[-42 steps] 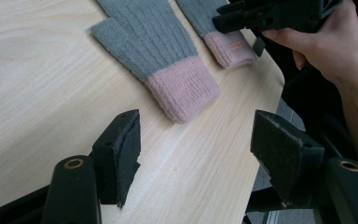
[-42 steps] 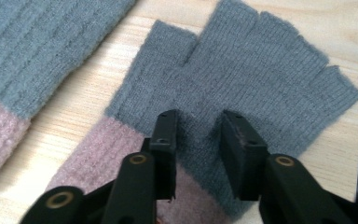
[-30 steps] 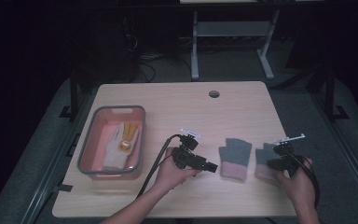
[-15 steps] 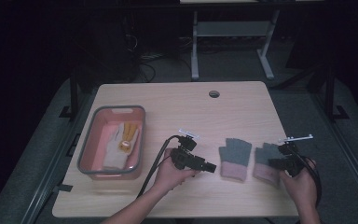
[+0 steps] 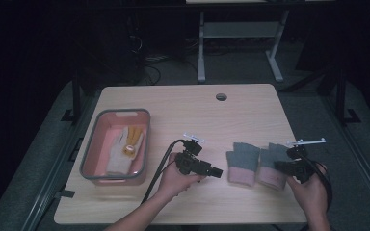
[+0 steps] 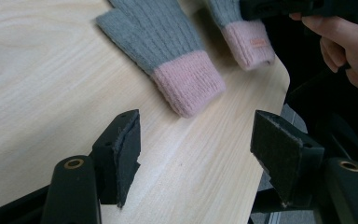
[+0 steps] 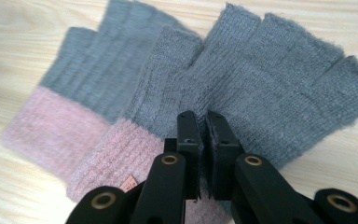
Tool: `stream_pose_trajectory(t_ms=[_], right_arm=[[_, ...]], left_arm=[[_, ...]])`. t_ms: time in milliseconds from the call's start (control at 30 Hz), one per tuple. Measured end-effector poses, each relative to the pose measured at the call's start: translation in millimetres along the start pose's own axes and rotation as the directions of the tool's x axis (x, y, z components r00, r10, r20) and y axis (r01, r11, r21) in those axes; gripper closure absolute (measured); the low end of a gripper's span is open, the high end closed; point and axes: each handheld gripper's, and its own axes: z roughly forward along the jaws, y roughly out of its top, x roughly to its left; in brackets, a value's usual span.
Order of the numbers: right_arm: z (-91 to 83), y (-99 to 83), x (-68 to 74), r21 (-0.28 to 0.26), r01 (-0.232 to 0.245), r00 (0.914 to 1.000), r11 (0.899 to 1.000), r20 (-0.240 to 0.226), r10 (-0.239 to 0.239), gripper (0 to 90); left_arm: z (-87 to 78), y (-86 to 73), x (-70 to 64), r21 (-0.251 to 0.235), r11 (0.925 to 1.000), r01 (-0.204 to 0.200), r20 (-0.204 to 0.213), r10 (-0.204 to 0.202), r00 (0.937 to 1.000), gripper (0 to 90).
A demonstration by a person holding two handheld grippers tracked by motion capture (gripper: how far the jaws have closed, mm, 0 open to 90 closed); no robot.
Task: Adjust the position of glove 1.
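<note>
We look down on a pale wooden table (image 5: pixel 192 115) with rounded corners, standing on grey carpet in a dark room. A small round cable hole (image 5: pixel 221 96) sits near its far edge. At the table's left stands a grey-rimmed, pink rectangular plastic bin (image 5: pixel 92 139), and inside it lie a cream-white glove and something orange-yellow (image 5: pixel 132 139) that we cannot make out clearly.

Near the front right of the table lie two grey knitted fingerless gloves with pink cuffs, side by side and touching, cuffs toward the person. We call them the left glove (image 5: pixel 243 161) and the right glove (image 5: pixel 272 166).

The person's left hand holds the left gripper (image 5: pixel 217 172) low over the bare wood just left of the left glove, pointing toward it. In the left gripper view its padded jaws stand wide apart with nothing between them, and the pink cuff of the left glove (image 6: pixel 189 81) lies just ahead.

The person's right hand holds the right gripper (image 5: pixel 278 166) at the right glove. In the right gripper view its jaws (image 7: pixel 204 140) are pressed almost together, pinching the knit of the right glove (image 7: pixel 270 84) close to where the grey meets the pink cuff.
</note>
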Motion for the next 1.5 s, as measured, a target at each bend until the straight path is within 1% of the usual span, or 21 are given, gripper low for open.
stream_pose_trajectory(t_ms=[33, 67, 233, 333, 367, 400, 467, 500, 567, 600, 700, 767, 833, 900, 1000, 1033, 1233, 1367, 1467, 1500], right_arm=[[0.2, 2.9, 6.1, 0.005, 0.011, 0.9999, 1.000, -0.008, -0.011, 85.7], [0.2, 2.9, 6.1, 0.005, 0.011, 0.9999, 1.000, -0.008, -0.011, 85.7], [2.8, 11.7, 21.7, 0.014, 0.046, 0.9986, 0.999, -0.025, -0.046, 85.6], [6.8, 16.4, 29.9, 0.021, 0.061, 0.9976, 0.998, -0.033, -0.061, 85.6], [9.5, 19.6, 35.1, 0.030, 0.068, 0.9970, 0.997, -0.039, -0.067, 85.6], [9.5, 19.6, 35.1, 0.030, 0.068, 0.9970, 0.997, -0.039, -0.067, 85.6], [11.9, 22.8, 39.7, 0.037, 0.069, 0.9959, 0.997, -0.061, -0.067, 85.6], [14.6, 25.8, 45.0, 0.044, 0.080, 0.9946, 0.996, -0.069, -0.077, 85.6], [17.6, 28.5, 50.5, 0.048, 0.086, 0.9941, 0.995, -0.071, -0.082, 85.6], [17.6, 28.5, 50.5, 0.048, 0.086, 0.9941, 0.995, -0.071, -0.082, 85.6], [24.0, 33.2, 59.5, 0.063, 0.104, 0.9928, 0.993, -0.068, -0.099, 85.4], [25.3, 33.9, 61.8, 0.069, 0.098, 0.9931, 0.993, -0.071, -0.093, 85.4], [29.5, 35.2, 66.0, 0.070, 0.112, 0.9915, 0.991, -0.075, -0.107, 85.3], [30.5, 35.6, 67.2, 0.074, 0.113, 0.9914, 0.991, -0.075, -0.107, 85.3], [34.5, 36.0, 69.3, 0.079, 0.110, 0.9919, 0.991, -0.072, -0.104, 85.3], [37.6, 35.6, 70.3, 0.088, 0.105, 0.9925, 0.991, -0.072, -0.099, 85.4], [44.6, 33.3, 70.3, 0.097, 0.102, 0.9928, 0.990, -0.072, -0.096, 84.7], [46.3, 31.6, 68.0, 0.093, 0.102, 0.9925, 0.990, -0.077, -0.095, 81.3], [43.0, 30.9, 66.7, 0.081, 0.089, 0.9929, 0.993, -0.087, -0.082, 77.9], [41.6, 30.7, 65.7, 0.073, 0.088, 0.9926, 0.993, -0.090, -0.081, 76.5]], left_arm=[[-0.5, 0.1, 0.1, -0.004, 1.0000, 0.003, 0.000, -0.003, 1.0000, 33.5], [-1.2, 0.2, 0.7, -0.004, 1.0000, 0.001, 0.001, -0.001, 1.0000, 33.5], [-2.2, -0.1, 1.2, -0.001, 1.0000, 0.002, -0.003, -0.002, 1.0000, 33.4], [-1.8, -0.1, 1.2, 0.000, 1.0000, 0.000, -0.002, 0.000, 1.0000, 33.4], [-1.6, -0.2, 1.2, 0.000, 1.0000, 0.000, -0.001, 0.000, 1.0000, 33.5], [-1.4, -0.1, 1.3, 0.001, 1.0000, 0.000, -0.002, 0.000, 1.0000, 33.5], [-1.6, 0.1, 1.9, 0.000, 1.0000, 0.000, -0.004, 0.000, 1.0000, 33.4], [-2.0, 0.2, 2.7, -0.002, 1.0000, 0.004, -0.006, -0.004, 1.0000, 33.5], [-2.2, 0.3, 2.8, -0.002, 1.0000, 0.007, -0.007, -0.007, 1.0000, 33.4], [-2.3, 0.4, 2.9, -0.002, 1.0000, 0.009, -0.008, -0.009, 0.9999, 33.4], [-2.7, 0.2, 2.9, -0.005, 1.0000, 0.008, -0.006, -0.008, 0.9999, 33.4], [-3.0, 0.3, 3.2, -0.005, 1.0000, 0.006, -0.005, -0.006, 1.0000, 33.4], [-3.3, 0.1, 3.5, -0.005, 1.0000, 0.008, -0.004, -0.008, 1.0000, 33.2], [-3.5, 0.2, 3.8, -0.003, 1.0000, 0.002, -0.007, -0.002, 1.0000, 33.2], [-3.8, 0.2, 3.6, -0.006, 1.0000, 0.008, -0.004, -0.008, 1.0000, 33.2], [-3.6, 0.3, 3.7, -0.007, 0.9999, 0.009, -0.003, -0.009, 1.0000, 33.2], [-0.9, 0.3, 3.6, -0.004, 0.9999, 0.014, -0.003, -0.014, 0.9999, 33.2], [4.6, 1.4, 3.5, -0.003, 0.9998, 0.022, -0.002, -0.022, 0.9998, 33.2], [9.6, 3.5, 3.8, 0.007, 0.9996, 0.026, -0.001, -0.026, 0.9997, 33.2], [11.8, 4.5, 3.9, 0.003, 0.9995, 0.033, 0.000, -0.033, 0.9995, 33.3]])
